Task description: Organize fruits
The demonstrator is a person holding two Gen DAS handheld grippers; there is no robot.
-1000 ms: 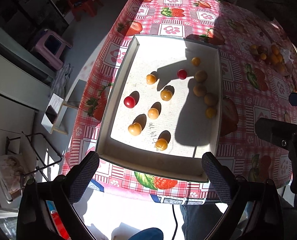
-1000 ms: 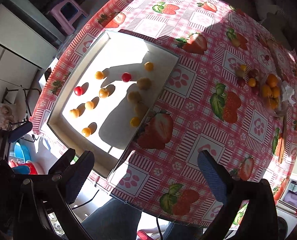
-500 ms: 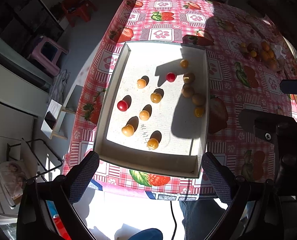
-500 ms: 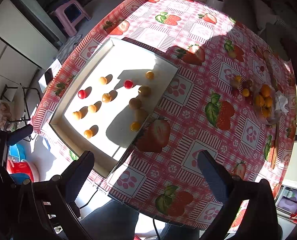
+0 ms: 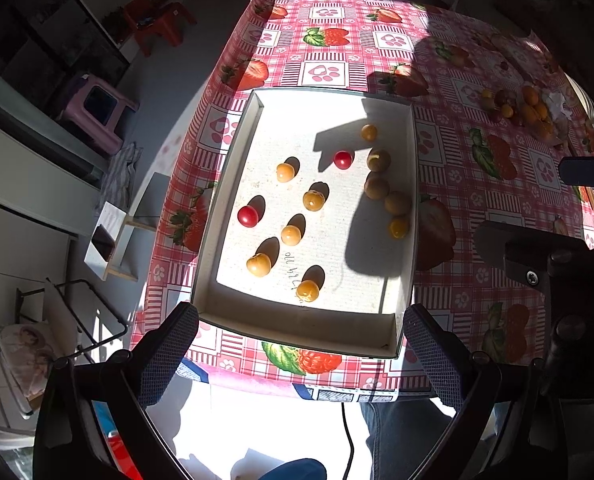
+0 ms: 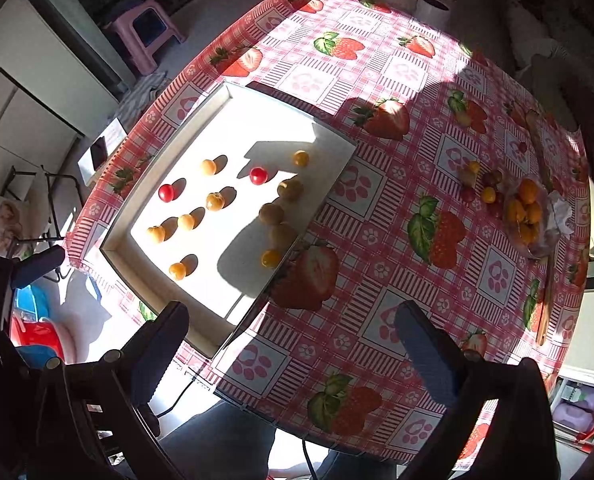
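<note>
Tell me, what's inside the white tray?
The tray holds small round fruits: two red ones, several orange-yellow ones, and a few brownish ones in shadow. What's under the tray, besides tablecloth, is covered.

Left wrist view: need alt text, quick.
A shallow white tray on a strawberry-print tablecloth holds twelve small fruits: two red, the rest yellow-orange or brownish. The open, empty left hand-held gripper frames the tray's near edge; more fruit is piled at far right.

Right gripper (image 6: 289, 340) open above tray (image 6: 201, 128), seemingly.
</note>
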